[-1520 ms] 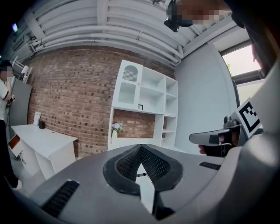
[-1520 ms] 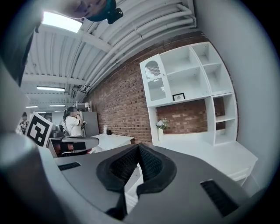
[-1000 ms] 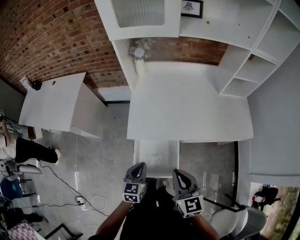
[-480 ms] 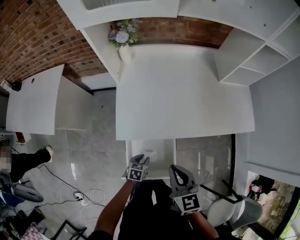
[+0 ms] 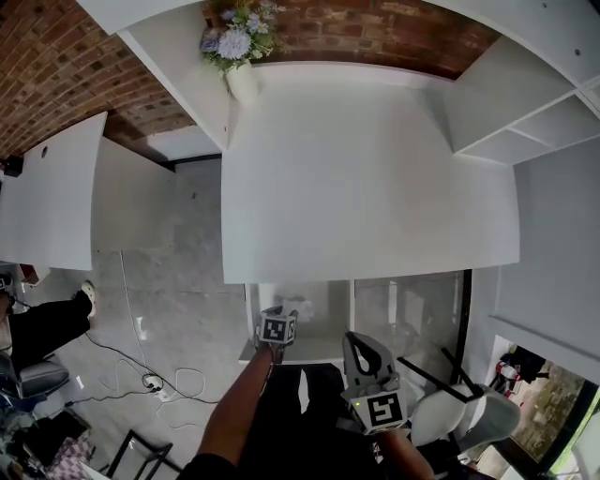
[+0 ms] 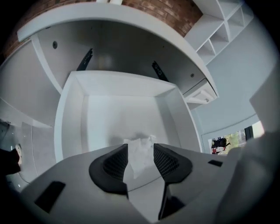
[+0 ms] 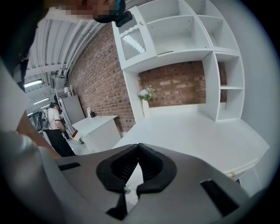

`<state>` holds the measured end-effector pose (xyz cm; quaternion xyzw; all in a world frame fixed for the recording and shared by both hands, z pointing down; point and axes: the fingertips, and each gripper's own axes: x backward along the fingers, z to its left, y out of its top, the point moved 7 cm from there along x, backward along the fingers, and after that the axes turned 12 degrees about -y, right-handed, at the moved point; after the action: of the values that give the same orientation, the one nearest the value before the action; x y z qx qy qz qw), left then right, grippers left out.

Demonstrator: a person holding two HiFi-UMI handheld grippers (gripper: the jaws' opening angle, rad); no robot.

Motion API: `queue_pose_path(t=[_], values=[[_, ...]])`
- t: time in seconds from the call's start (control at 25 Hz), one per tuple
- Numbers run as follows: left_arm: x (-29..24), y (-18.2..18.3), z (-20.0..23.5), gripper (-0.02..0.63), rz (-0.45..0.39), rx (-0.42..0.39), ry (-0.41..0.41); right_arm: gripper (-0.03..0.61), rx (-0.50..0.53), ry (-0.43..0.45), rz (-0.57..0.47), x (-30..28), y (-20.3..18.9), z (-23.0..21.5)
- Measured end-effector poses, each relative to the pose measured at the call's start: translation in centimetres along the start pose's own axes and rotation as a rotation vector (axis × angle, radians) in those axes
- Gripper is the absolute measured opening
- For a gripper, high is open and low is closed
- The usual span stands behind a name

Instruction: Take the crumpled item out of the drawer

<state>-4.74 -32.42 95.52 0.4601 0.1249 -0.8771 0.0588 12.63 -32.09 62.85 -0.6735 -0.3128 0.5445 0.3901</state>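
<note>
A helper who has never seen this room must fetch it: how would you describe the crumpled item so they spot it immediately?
Find the big white desk against the brick wall; below its left front edge a white drawer stands pulled open. Near the drawer's front lies a crumpled white tissue, the only wrinkled, irregular shape among smooth flat panels.

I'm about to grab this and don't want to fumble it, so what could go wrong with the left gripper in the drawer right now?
The left gripper's jaws are opening with the crumpled item between them, and the pads are not pressing on it. Closing off-centre might pinch only a loose flap, which could slip on the lift. The drawer sits under the desk's overhang, so a steep lift might knock that edge.
</note>
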Motion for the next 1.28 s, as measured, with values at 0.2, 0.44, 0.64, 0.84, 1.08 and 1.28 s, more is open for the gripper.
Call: queue_pose_path(t=[0.2,0.44,0.64,0.84,1.08,1.28], values=[[-2.4,-0.4,1.3,0.216,-0.005,0.125,-0.035,0.012,0.039,-0.005,0.069,-0.9,-2.0,-0.9],[-4.6,-1.2,2.8,0.193,0.089,0.114,0.034,0.012,0.018,0.006,0.052,-1.6,-1.9,-0.8],[-5.6,-1.8,3.3,0.130,0.086,0.173,0.001,0.014,-0.018,-0.026,0.048,-1.6,-2.0,-1.1],[-5.1,-1.3,3.0,0.055,0.039,0.189,0.009,0.012,-0.007,-0.014,0.011,-0.9,-2.1,-1.6],[-0.9,0.5,0.4,0.046,-0.063,0.114,-0.004,0.012,-0.016,-0.046,0.009,1.4,-1.3,-1.8],[6.5,1.1,-3.6,0.041,-0.248,0.056,0.013,0.012,0.015,-0.009,-0.025,4.7,0.1,-1.9]])
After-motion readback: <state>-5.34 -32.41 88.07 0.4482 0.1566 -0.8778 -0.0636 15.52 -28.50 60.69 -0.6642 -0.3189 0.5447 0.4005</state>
